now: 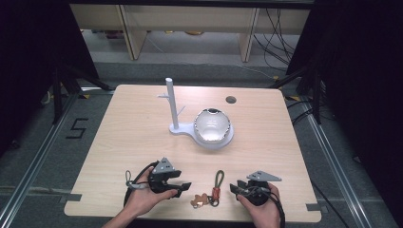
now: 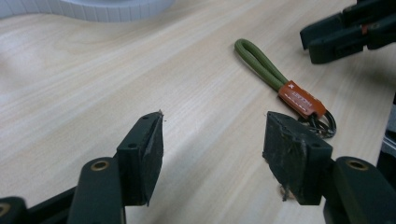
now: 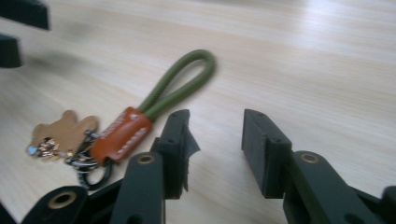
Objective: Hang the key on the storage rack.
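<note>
1. Olive-green cord, doubled into a loop, made up the keychain [image 1: 215, 187]; it lay flat on the worktop [image 1: 142, 133] close to the near edge, between the two grippers; its loop end pointed toward the far edge, and an orange-brown leather tab bound the cord above a dark metal ring.
2. A small tan charm [image 1: 197, 200] with some glittery bits sat at the ring end, nearest the near edge; in the right gripper view it lay to the left of the tab [image 3: 122, 133].
3. The left gripper [image 1: 183, 186] rested low by the near edge, left of the keychain; its jaws stood wide apart with bare wood between them; in the left gripper view the keychain [image 2: 280, 86] lay ahead and to the right, not touched.
4. The right gripper [image 1: 236, 187] was held just right of the keychain, its jaws parted and gripping nothing; in its own view the tab lay just beside the left jaw; I could not tell whether they touched.
5. A white stand [image 1: 172, 107] with a post and pegs stood toward the middle of the worktop; a shiny bowl [image 1: 212, 125] sat on its round base, well apart from both grippers.
</note>
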